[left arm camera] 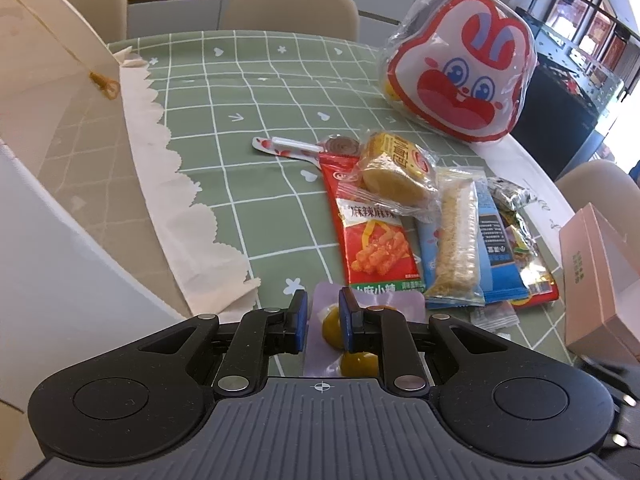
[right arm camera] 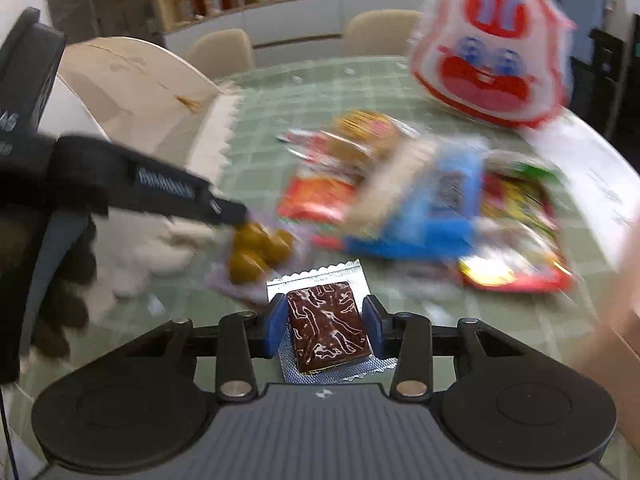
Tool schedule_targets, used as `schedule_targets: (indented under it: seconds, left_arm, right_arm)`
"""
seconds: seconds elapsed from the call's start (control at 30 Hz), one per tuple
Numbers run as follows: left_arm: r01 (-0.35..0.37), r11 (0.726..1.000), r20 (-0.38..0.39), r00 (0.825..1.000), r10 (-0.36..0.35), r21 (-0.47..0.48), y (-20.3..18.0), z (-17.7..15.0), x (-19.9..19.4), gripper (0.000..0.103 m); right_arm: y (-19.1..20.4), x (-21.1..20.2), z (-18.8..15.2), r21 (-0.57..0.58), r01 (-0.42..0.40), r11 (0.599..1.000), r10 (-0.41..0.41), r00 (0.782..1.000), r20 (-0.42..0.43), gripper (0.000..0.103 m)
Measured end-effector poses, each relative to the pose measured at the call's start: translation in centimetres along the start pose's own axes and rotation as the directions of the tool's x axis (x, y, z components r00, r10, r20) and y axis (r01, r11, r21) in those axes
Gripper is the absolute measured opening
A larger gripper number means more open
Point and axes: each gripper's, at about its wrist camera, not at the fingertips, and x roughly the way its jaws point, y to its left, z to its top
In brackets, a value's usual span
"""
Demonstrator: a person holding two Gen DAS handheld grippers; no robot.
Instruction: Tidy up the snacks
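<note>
Lying ahead: 1 rabbit bag (left arm camera: 460,68), 1 red packet (left arm camera: 374,236).

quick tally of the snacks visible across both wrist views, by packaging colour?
Red: 2, flat red chilli-stick pouch, red-and-white rabbit-face bag
Blue: 1, blue-edged crispy rice bar
Clear: 1, round yellow cake in clear wrap
Purple: 1, purple pack of green plums
Silver: 1, dark brown slab in silver foil
Total: 6

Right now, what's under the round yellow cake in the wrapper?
The cake lies on a red snack bag and leans against a rice bar. The bag's top part is hidden beneath it.
</note>
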Motion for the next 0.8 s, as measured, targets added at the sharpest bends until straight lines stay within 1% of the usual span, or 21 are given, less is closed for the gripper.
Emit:
schedule_targets:
  seconds: [0.1,0.17,0.27,0.33,0.37,0.4,0.47,0.53,0.6,0.63,0.7,0.8]
  left_arm:
    - [0.018,0.999,0.004,1.0,-0.018,0.041,-0.9,-0.1,0.2,0.02]
    - [0.046,0.994,-0.007,0.999,-0.046,0.095,-2.0,-0.5,0.4,0.02]
    - [0.085,0.979,-0.027,0.996,-0.081,0.184,-4.1,-1.2,0.4,0.02]
    - [0.112,0.968,-0.048,0.993,-0.104,0.226,-5.4,-1.8,0.4,0.02]
    - [0.125,0.963,-0.059,0.992,-0.114,0.24,-6.0,-2.0,0.4,0.02]
    - [0.141,0.957,-0.081,0.989,-0.124,0.252,-6.5,-2.2,0.5,0.025]
    - [0.152,0.949,-0.104,0.986,-0.127,0.275,-7.5,-2.7,0.6,0.027]
    - [0.154,0.943,-0.103,0.986,-0.129,0.294,-8.0,-3.1,0.2,0.027]
    - [0.167,0.94,-0.109,0.984,-0.14,0.297,-8.1,-3.3,-0.3,0.027]
    - [0.165,0.94,-0.107,0.985,-0.139,0.299,-8.2,-3.4,-0.5,0.027]
    - [0.149,0.939,-0.106,0.987,-0.121,0.311,-8.2,-3.6,-1.0,0.027]
    - [0.129,0.938,-0.107,0.989,-0.1,0.321,-7.9,-3.7,-1.8,0.027]
  right_arm:
    - [-1.7,-2.3,-2.3,0.04,0.073,0.997,-0.072,0.997,-0.013,0.04]
    - [-2.8,-4.2,-4.0,0.064,0.13,0.99,-0.129,0.992,-0.012,0.041]
    - [-4.4,-6.4,-6.2,0.121,0.201,0.972,-0.2,0.98,-0.019,0.041]
    - [-5.7,-7.5,-7.5,0.174,0.239,0.955,-0.237,0.971,-0.029,0.044]
    - [-6.2,-7.9,-8.1,0.199,0.249,0.948,-0.248,0.968,-0.03,0.049]
    - [-6.6,-8.3,-8.7,0.219,0.256,0.941,-0.258,0.966,-0.02,0.057]
    - [-7.1,-9.0,-9.6,0.251,0.273,0.929,-0.28,0.96,-0.007,0.06]
    - [-7.2,-9.3,-10.1,0.259,0.275,0.926,-0.287,0.958,0.01,0.065]
    - [-7.1,-9.2,-10.3,0.251,0.269,0.93,-0.282,0.959,0.017,0.073]
    - [-7.0,-9.1,-10.3,0.246,0.268,0.931,-0.281,0.959,0.02,0.075]
    - [-6.7,-8.8,-10.3,0.235,0.267,0.935,-0.28,0.96,0.025,0.083]
    - [-5.9,-8.7,-10.4,0.213,0.272,0.939,-0.284,0.958,0.032,0.088]
